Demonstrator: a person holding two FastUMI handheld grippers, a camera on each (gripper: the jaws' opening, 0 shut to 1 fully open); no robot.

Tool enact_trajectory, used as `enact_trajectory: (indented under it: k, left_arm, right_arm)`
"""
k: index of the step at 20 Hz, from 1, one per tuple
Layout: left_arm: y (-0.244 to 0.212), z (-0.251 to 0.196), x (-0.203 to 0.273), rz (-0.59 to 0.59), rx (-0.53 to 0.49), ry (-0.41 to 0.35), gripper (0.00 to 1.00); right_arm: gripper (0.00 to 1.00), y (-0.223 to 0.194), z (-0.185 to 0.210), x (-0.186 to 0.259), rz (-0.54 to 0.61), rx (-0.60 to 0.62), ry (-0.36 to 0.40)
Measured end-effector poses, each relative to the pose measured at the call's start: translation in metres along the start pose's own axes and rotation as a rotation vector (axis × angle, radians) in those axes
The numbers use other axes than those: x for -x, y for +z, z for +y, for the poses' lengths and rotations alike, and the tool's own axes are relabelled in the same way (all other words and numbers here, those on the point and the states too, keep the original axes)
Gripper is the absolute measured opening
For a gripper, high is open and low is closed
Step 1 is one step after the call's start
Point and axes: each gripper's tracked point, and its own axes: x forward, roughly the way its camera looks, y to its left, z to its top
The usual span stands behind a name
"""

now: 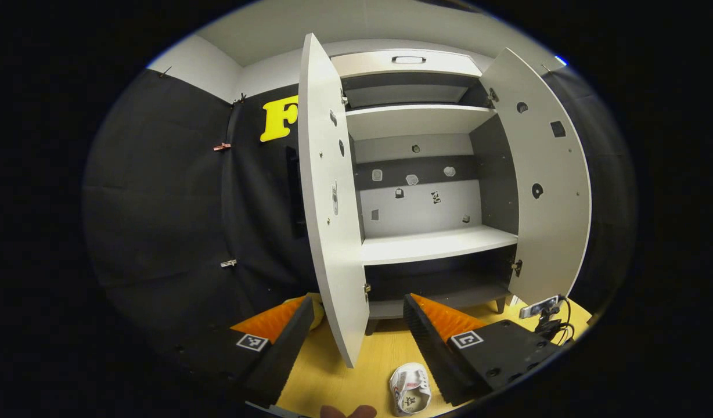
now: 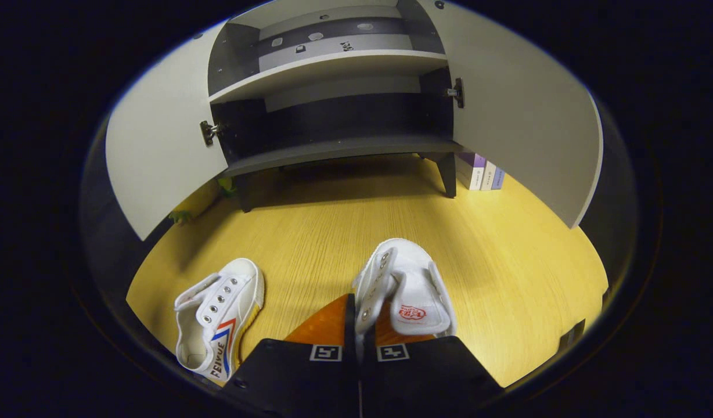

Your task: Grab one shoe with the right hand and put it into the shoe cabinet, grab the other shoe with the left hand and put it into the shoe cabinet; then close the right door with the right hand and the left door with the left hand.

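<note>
Right gripper [image 2: 359, 313] is the closest thing in the right gripper view, and its two fingers are pinched together on the side wall of a white shoe [image 2: 406, 290], near the eyelets. That shoe sits on the yellow wooden floor [image 2: 507, 244] with its toe pointing toward the cabinet [image 2: 333, 116], roughly in the middle of the floor in front of it. I can't tell if it's lifted off the floor at all.

Second white shoe [image 2: 217, 316], the one with the red and blue stripes on its side, lies on the floor off to the left of the pinched one, well apart from it and close to the near left edge of the floor.

Both cabinet doors hang wide open in this view, left door [image 2: 159, 151] and right door [image 2: 525, 116]. The bottom shelf [image 2: 333, 148] has nothing on it. A few books [image 2: 481, 171] stand on the floor just behind the right door, next to the cabinet leg.

Over in the left gripper view, the left gripper [image 1: 356, 331] has its fingers spread wide with nothing between them, pointed at the open cabinet with the edge of the left door running down between them. A white shoe [image 1: 410, 390] shows on the floor near the bottom edge, just beside the inner side of one finger. A small camera on a stand [image 1: 542, 310] sits at the far right edge of the floor.
</note>
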Motion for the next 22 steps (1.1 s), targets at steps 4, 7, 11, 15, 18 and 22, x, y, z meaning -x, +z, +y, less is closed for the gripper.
enact_trajectory:
  k: [4,7,11,15,18,22]
  left_arm:
    - [0.005,-0.007,0.0,-0.001,0.034,-0.02,0.98]
    - [0.011,-0.011,0.001,-0.012,0.049,-0.033,0.98]
    - [0.017,-0.018,0.002,-0.022,0.079,-0.058,0.97]
    - [0.023,-0.022,0.003,-0.038,0.076,-0.084,0.98]
    - [0.024,-0.025,0.003,-0.043,0.085,-0.1,0.98]
    - [0.021,-0.025,0.002,-0.04,0.098,-0.103,0.98]
  right_arm:
    - [0.07,0.054,0.007,0.049,-0.059,0.041,0.043]
    - [0.07,0.104,0.014,0.087,-0.108,0.044,0.052]
    - [0.07,0.174,0.028,0.128,-0.176,0.096,0.052]
    - [0.07,0.246,0.051,0.135,-0.2,0.102,0.089]
    - [0.07,0.304,0.063,0.122,-0.239,0.118,0.098]
    - [0.07,0.372,0.069,0.084,-0.264,0.167,0.076]
